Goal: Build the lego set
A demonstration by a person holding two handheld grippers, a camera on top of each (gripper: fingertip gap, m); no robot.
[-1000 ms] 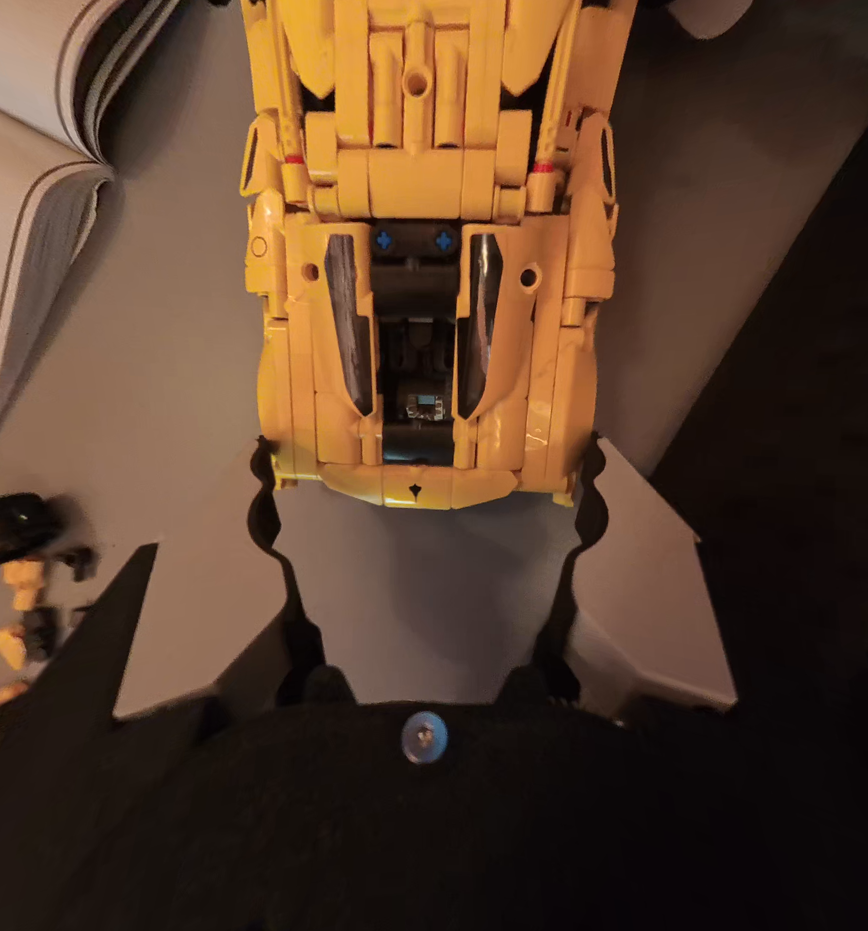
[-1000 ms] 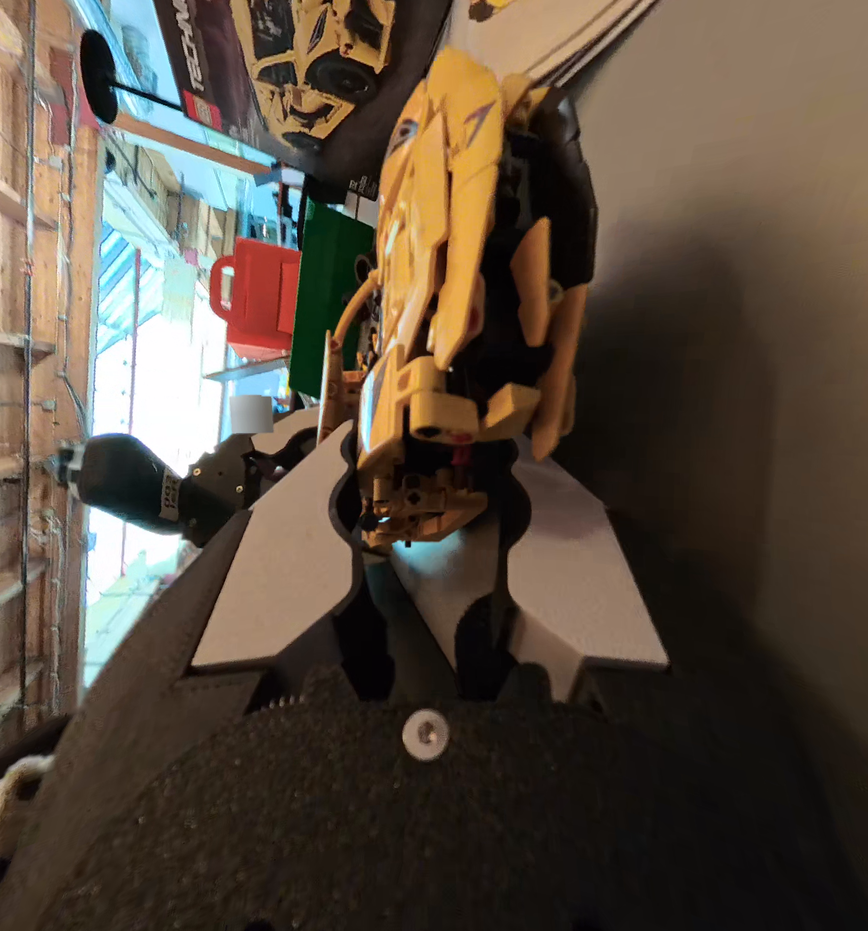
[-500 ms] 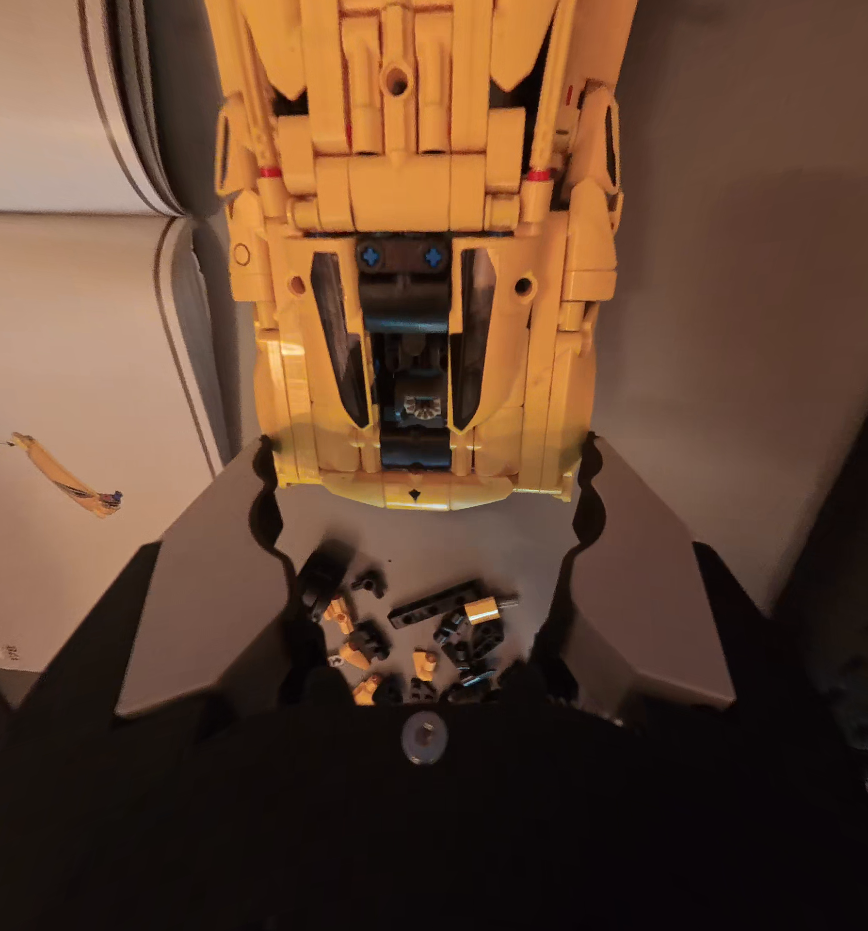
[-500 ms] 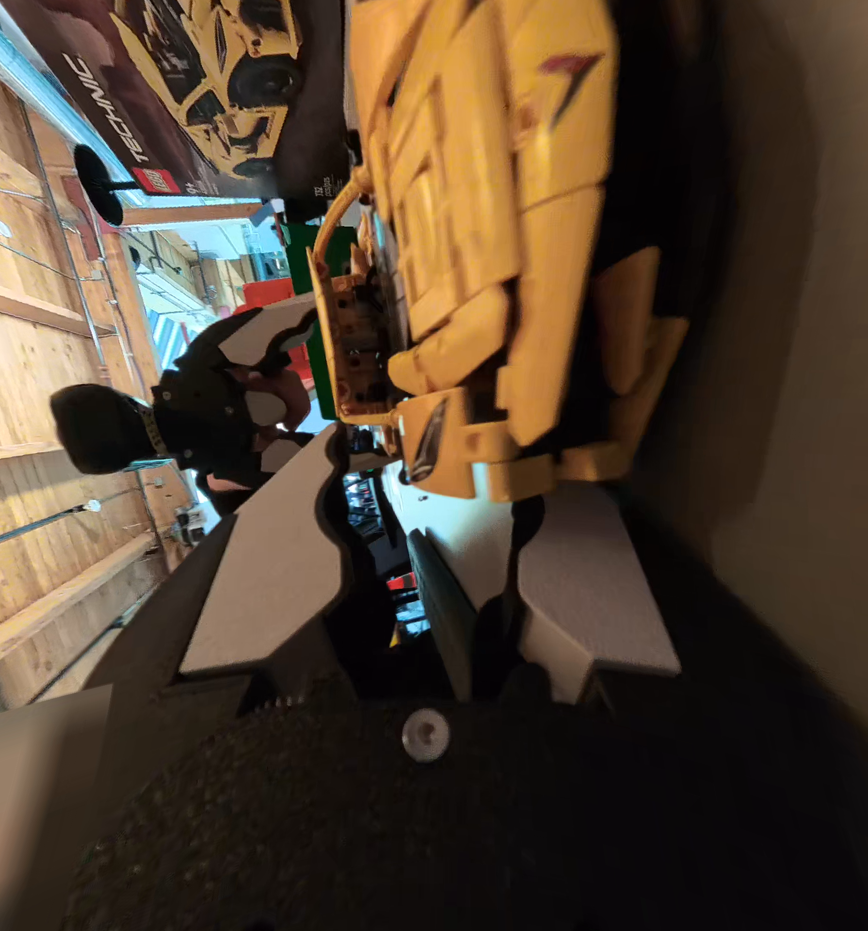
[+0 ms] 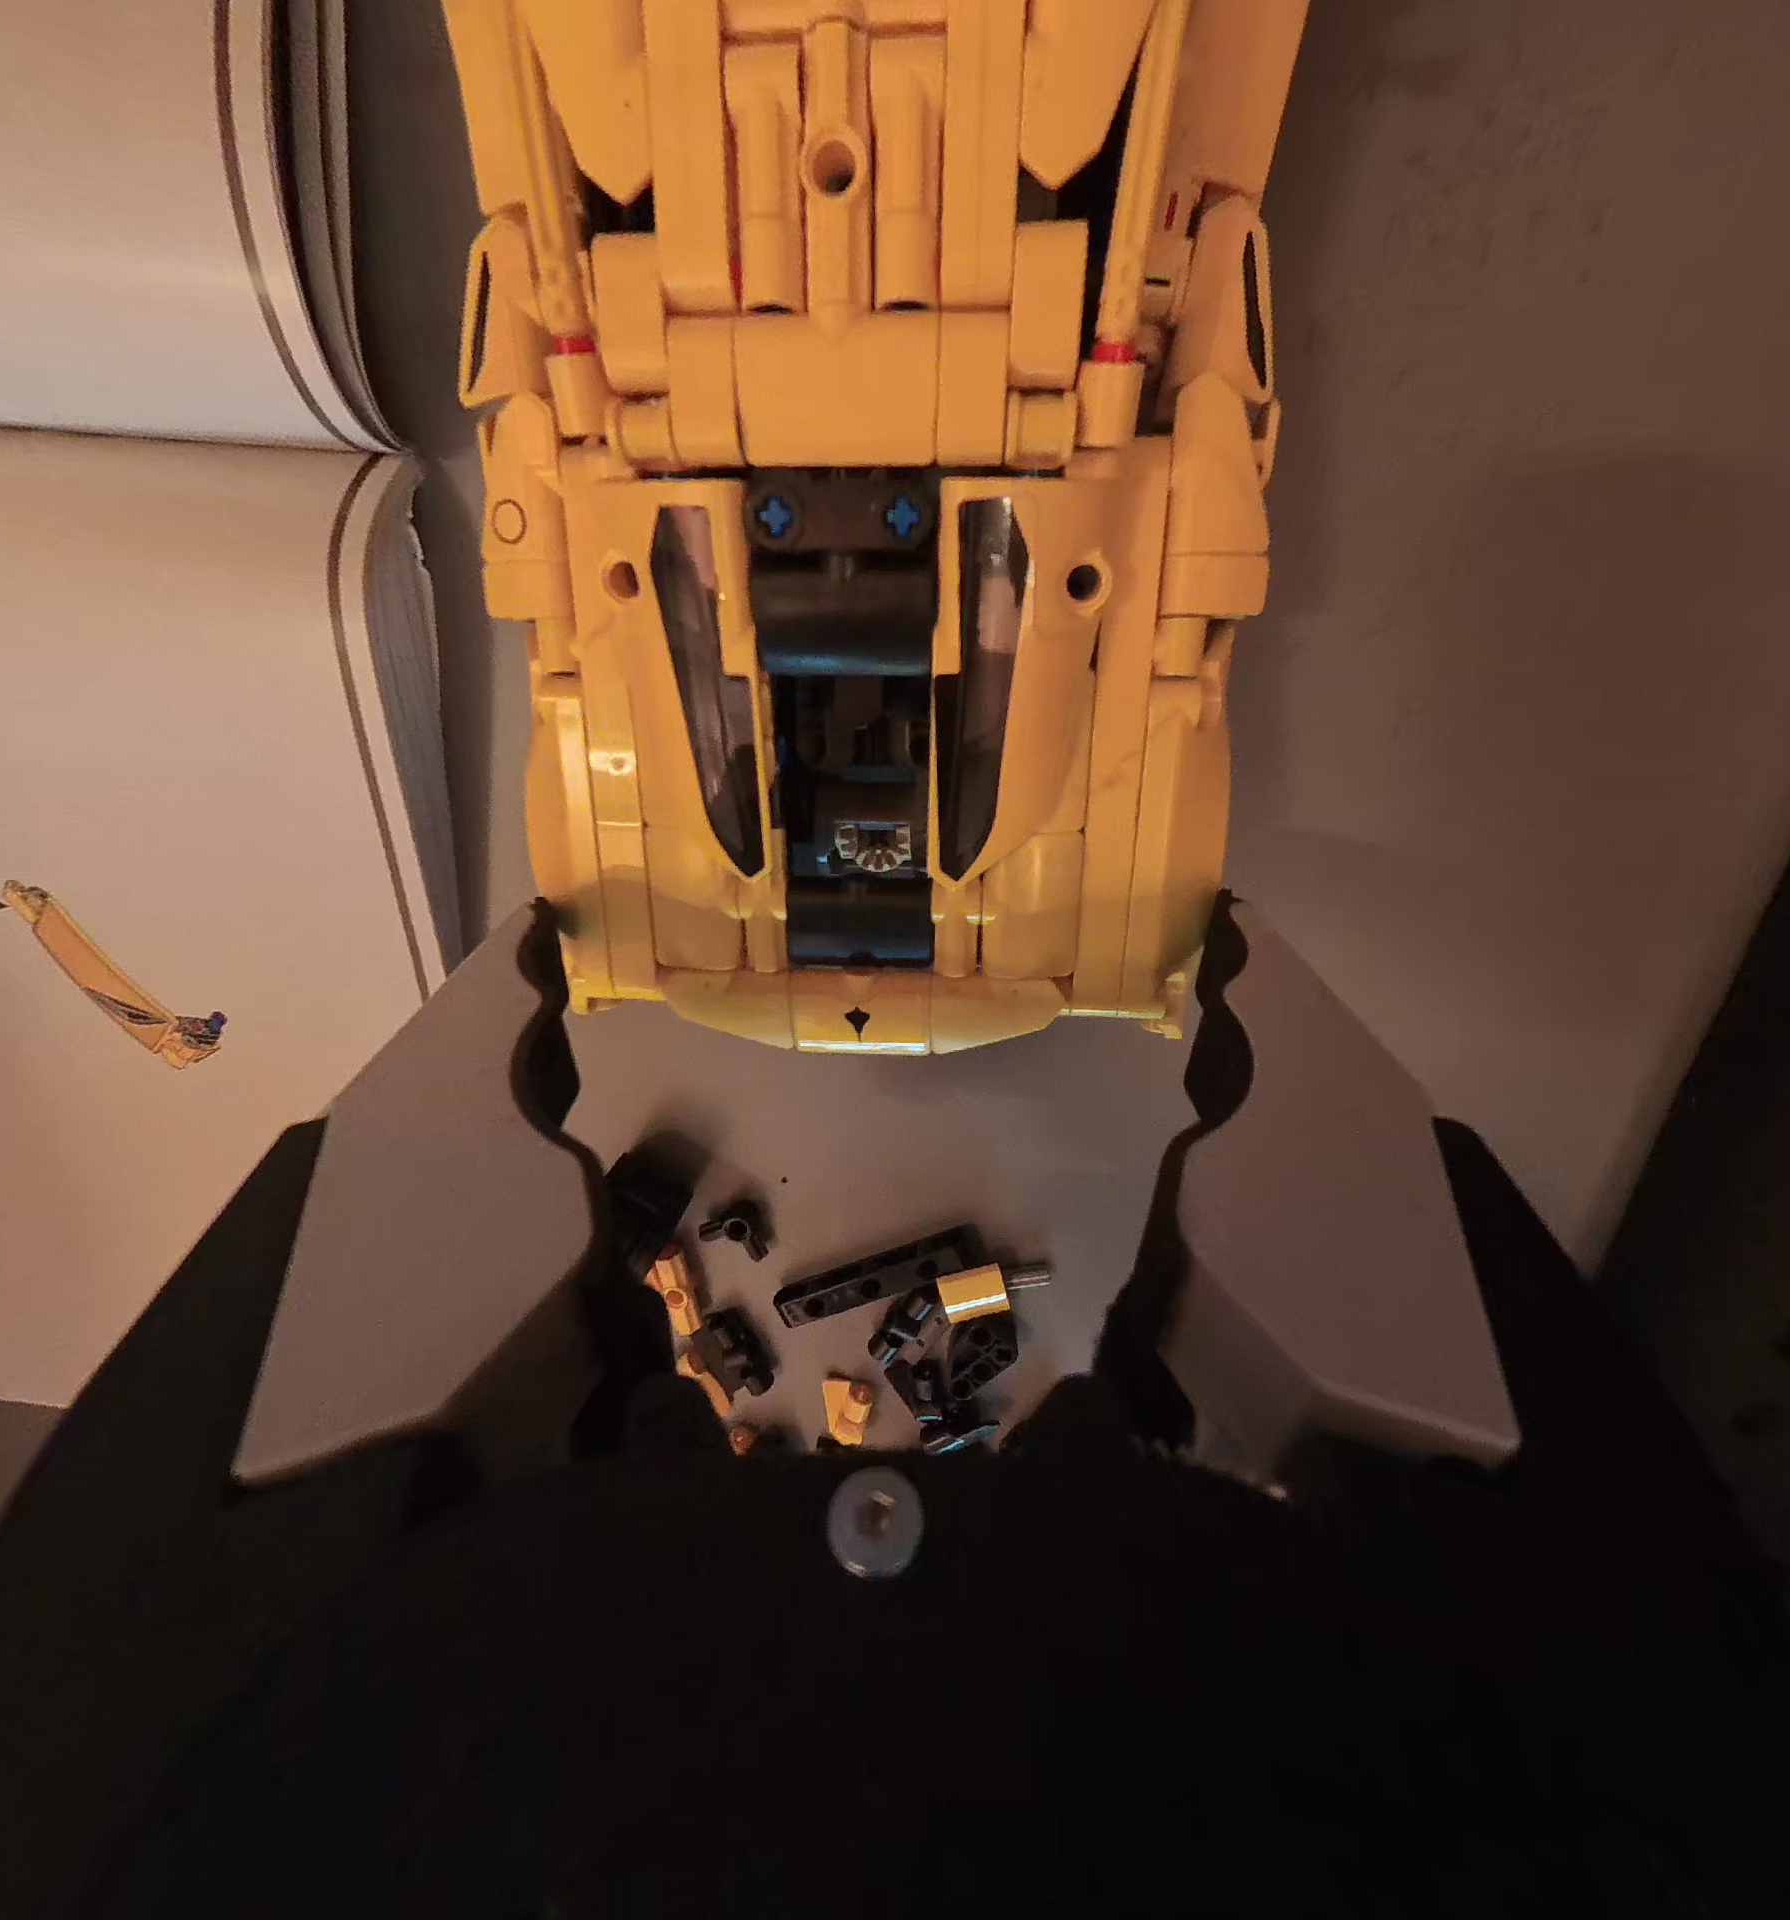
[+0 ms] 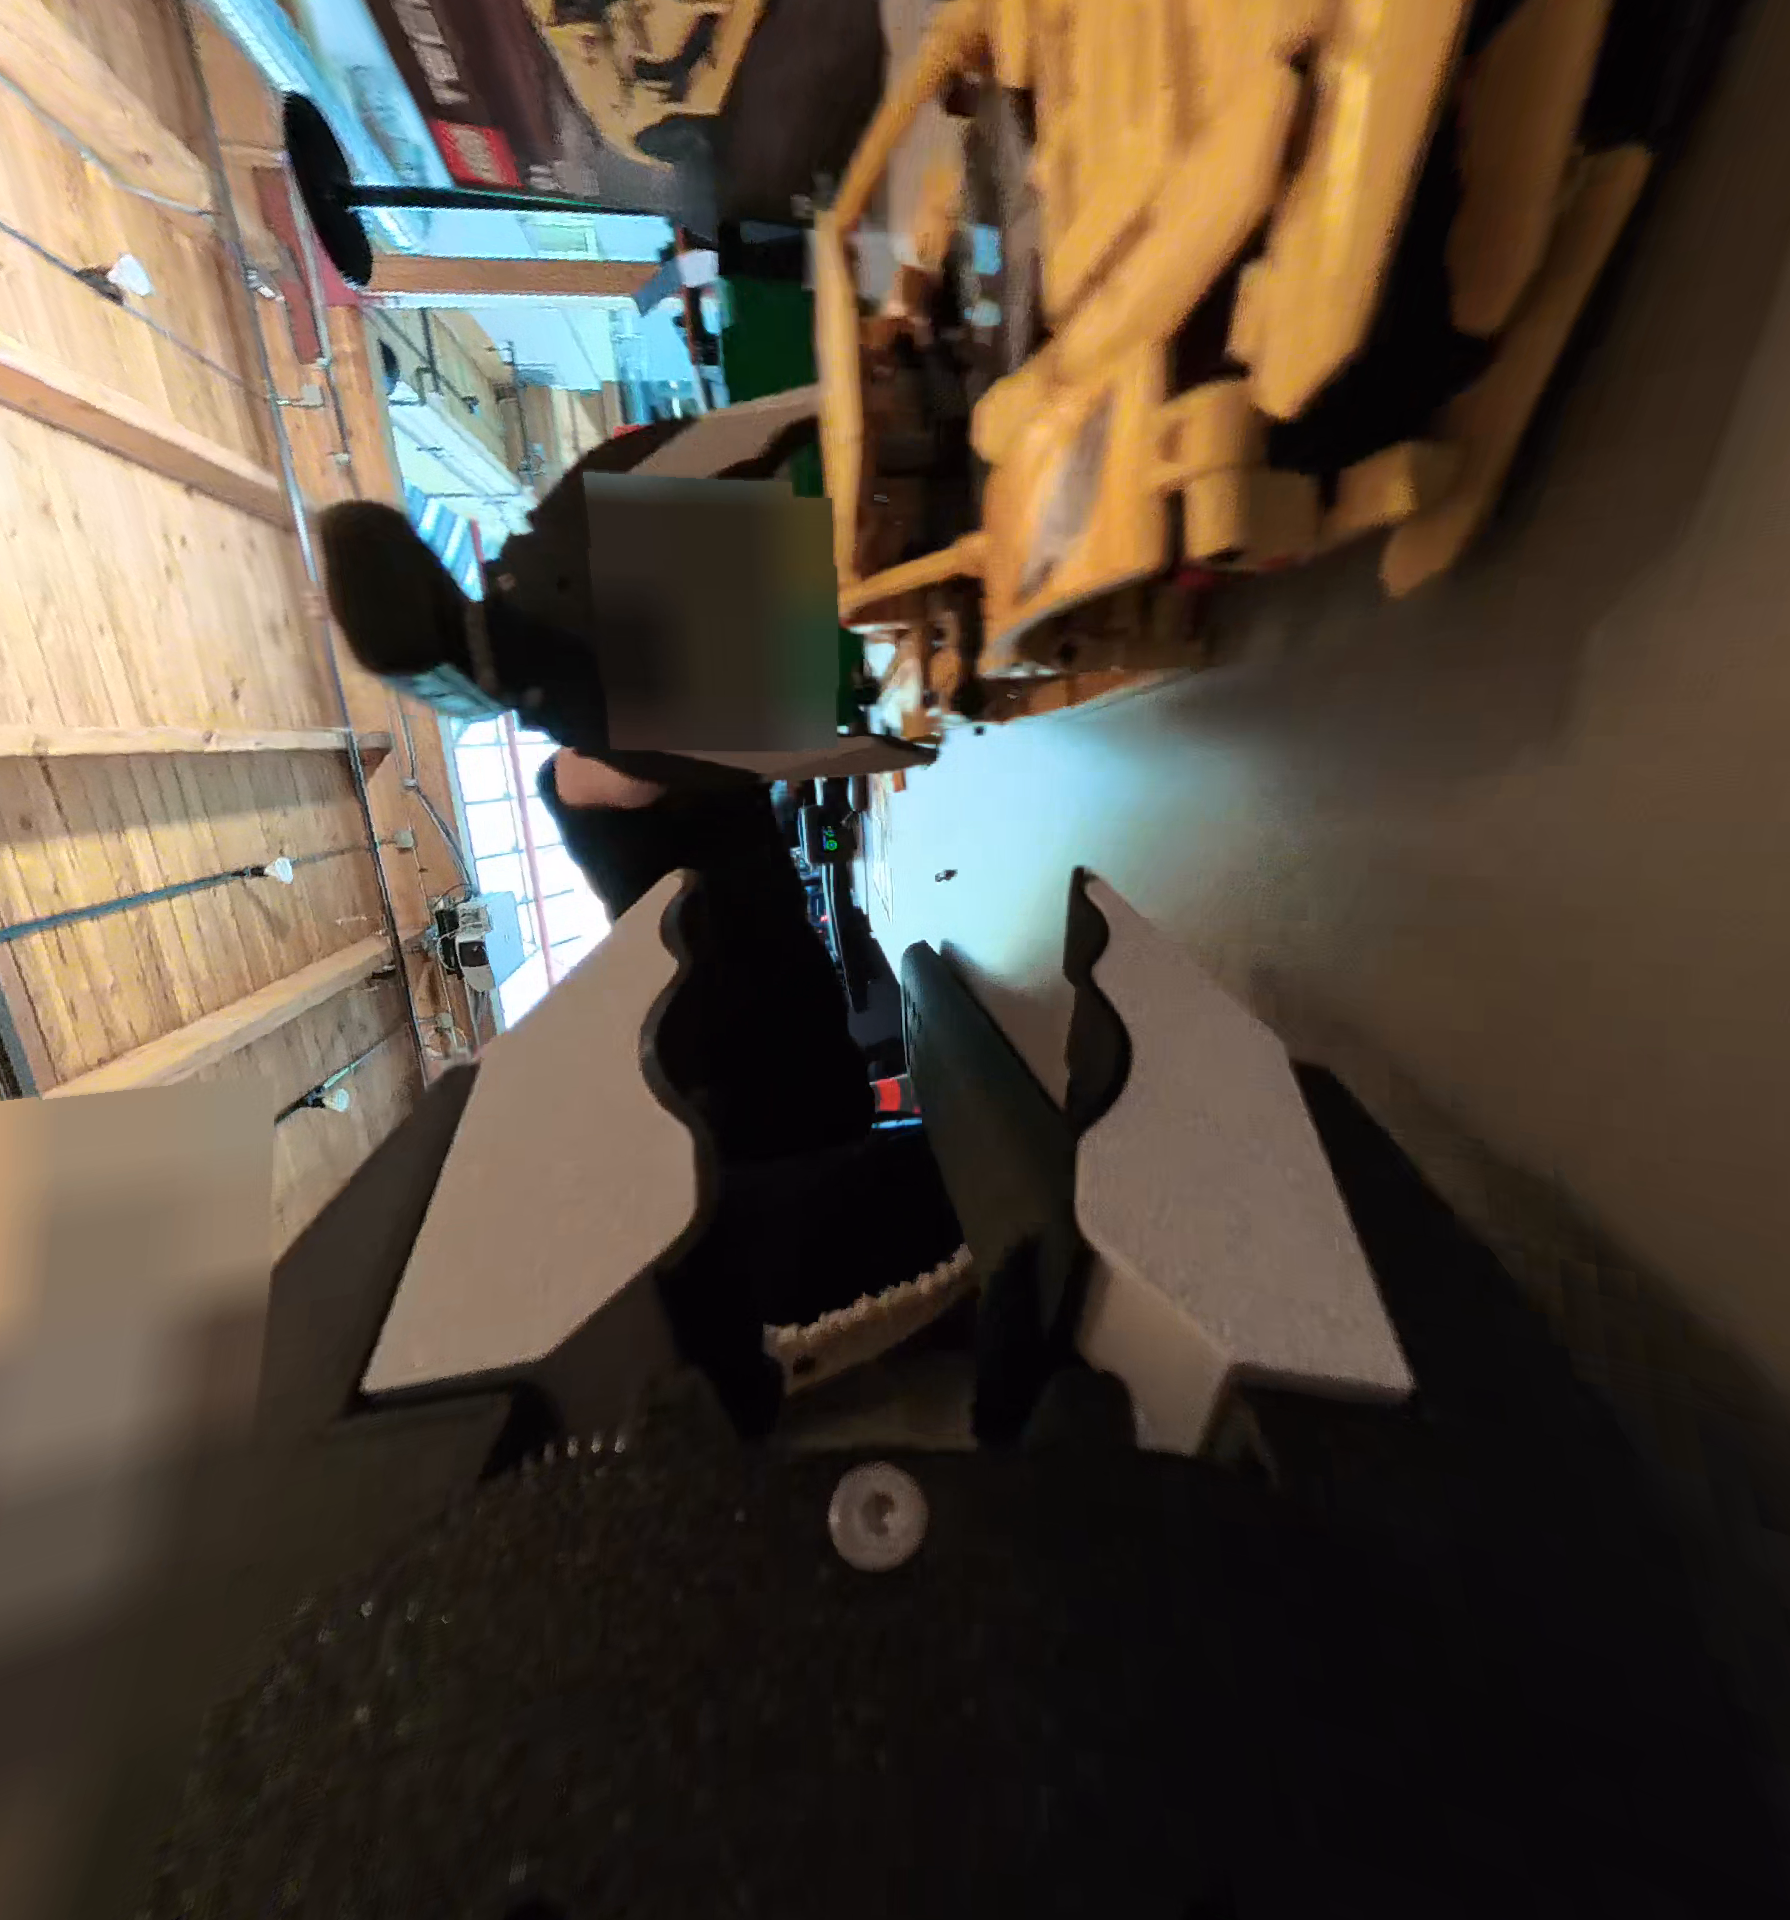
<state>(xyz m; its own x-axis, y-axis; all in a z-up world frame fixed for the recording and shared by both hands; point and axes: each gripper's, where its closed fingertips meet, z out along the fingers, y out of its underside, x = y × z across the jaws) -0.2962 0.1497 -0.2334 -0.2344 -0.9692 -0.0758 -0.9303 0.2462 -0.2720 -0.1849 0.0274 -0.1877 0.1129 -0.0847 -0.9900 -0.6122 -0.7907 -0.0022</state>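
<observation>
The yellow Lego car (image 5: 870, 520) fills the upper middle of the left wrist view, seen from above. My left gripper (image 5: 880, 914) is spread wide, with both fingertips pressed on the sides of the car's near end, and it holds the car. A small pile of loose black and yellow pieces (image 5: 870, 1320) lies on the table below, between the fingers. In the right wrist view the car (image 6: 1182, 364) is blurred at the upper right. My right gripper (image 6: 875, 894) is open and empty, a short way back from the car.
An open instruction booklet (image 5: 143, 727) lies left of the car on the grey table (image 5: 1493, 520). A dark mat (image 5: 1784, 1039) borders the table on the right. The right wrist view shows the Lego box (image 6: 579, 83), a wooden wall (image 6: 91, 520) and the table's edge (image 6: 953, 1091). About 20 cm separates my left fingertips from my right.
My left gripper has carried the car over the table, so the loose pieces now lie under it. My right gripper has come off the car's end and drawn back.
</observation>
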